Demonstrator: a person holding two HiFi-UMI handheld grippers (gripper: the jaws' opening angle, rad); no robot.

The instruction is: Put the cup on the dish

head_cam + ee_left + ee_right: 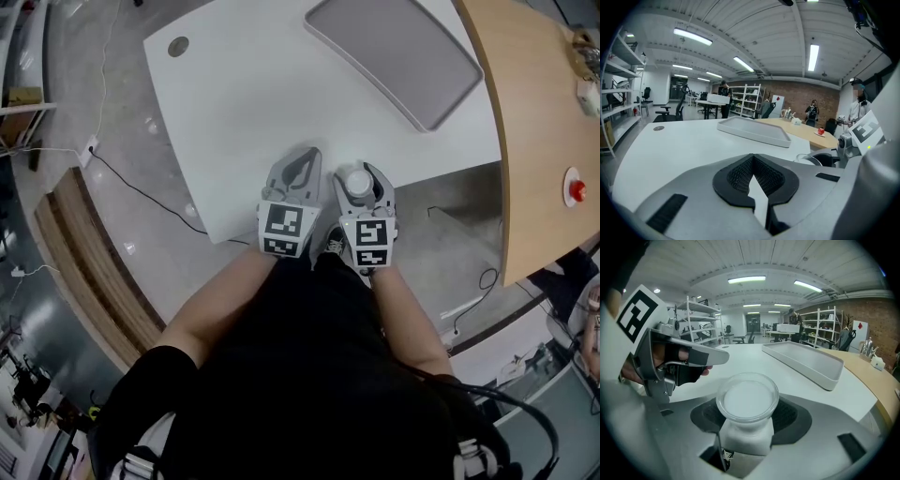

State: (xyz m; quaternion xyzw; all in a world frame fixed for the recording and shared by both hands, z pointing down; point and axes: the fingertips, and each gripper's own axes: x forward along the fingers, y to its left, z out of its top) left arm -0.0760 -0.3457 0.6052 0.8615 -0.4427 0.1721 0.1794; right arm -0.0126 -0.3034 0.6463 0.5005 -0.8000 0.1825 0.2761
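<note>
A clear cup (357, 182) with a milky white inside sits between the jaws of my right gripper (360, 172), which is shut on it at the white table's (253, 103) near edge. In the right gripper view the cup (747, 399) stands upright in the right gripper (746, 417). A grey tray-like dish (394, 58) lies at the table's far right, well beyond both grippers. My left gripper (307, 156) is just left of the right one, shut with nothing in it. Seen from the left gripper (753, 164), the dish (754, 131) lies ahead.
A curved wooden table (544, 141) adjoins on the right, with a red object (577, 191) on it. A round grommet (178, 46) sits at the white table's far left corner. A wooden bench (84, 272) and cables lie on the floor to the left. People stand far off.
</note>
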